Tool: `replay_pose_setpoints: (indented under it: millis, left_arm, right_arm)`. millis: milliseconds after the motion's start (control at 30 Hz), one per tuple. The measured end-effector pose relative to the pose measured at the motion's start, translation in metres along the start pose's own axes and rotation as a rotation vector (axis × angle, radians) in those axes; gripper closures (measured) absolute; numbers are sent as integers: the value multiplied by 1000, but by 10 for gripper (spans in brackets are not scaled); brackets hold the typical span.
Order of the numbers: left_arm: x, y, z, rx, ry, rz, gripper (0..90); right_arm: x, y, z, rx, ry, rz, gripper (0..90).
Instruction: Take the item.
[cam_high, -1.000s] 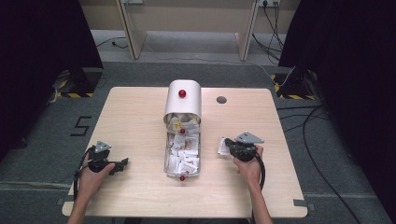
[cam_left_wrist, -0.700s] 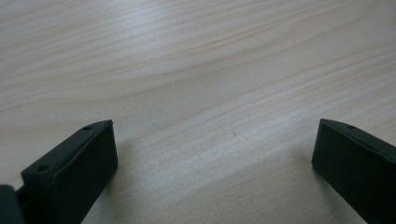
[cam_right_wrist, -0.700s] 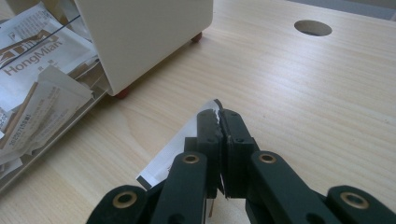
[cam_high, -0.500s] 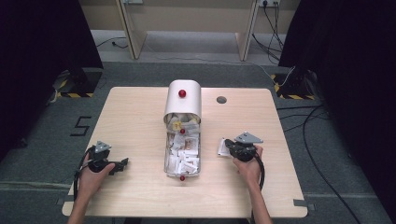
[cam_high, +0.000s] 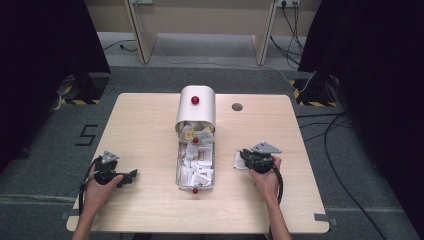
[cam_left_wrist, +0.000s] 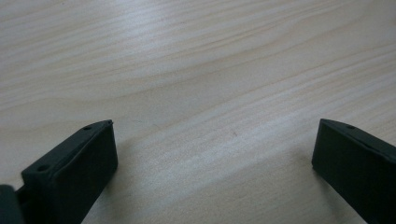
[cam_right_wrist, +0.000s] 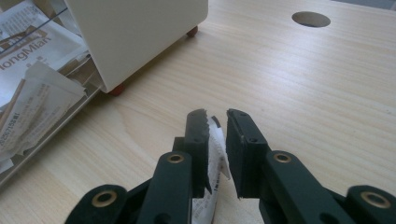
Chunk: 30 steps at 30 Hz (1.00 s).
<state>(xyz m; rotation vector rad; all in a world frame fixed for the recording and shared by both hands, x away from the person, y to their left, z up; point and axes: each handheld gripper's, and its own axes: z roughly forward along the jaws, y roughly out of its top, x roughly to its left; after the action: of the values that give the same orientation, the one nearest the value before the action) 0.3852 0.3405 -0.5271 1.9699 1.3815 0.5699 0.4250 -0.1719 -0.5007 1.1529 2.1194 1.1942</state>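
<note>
both grippers unmoved (packet (cam_right_wrist: 215, 154) gripped)

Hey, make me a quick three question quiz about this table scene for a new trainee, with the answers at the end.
1. True or false: the left gripper has its jaws spread over bare table.
2. What is between the right gripper jaws? A) white paper packet B) red ball C) cable
3. The white container has a ____ knob on top.

Key: 1 true; 2 A; 3 red.
</note>
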Motion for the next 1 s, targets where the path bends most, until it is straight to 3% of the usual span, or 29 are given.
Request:
replay_pose_setpoints:
  millis: [800,1000]
  left_arm:
    - [0,0,0,0,0,0,0]
    - [0,0,0,0,0,0,0]
  right_arm:
    - [6,10,-16,-20,3,-7,608]
    - [9,9,-20,-18,2,15,532]
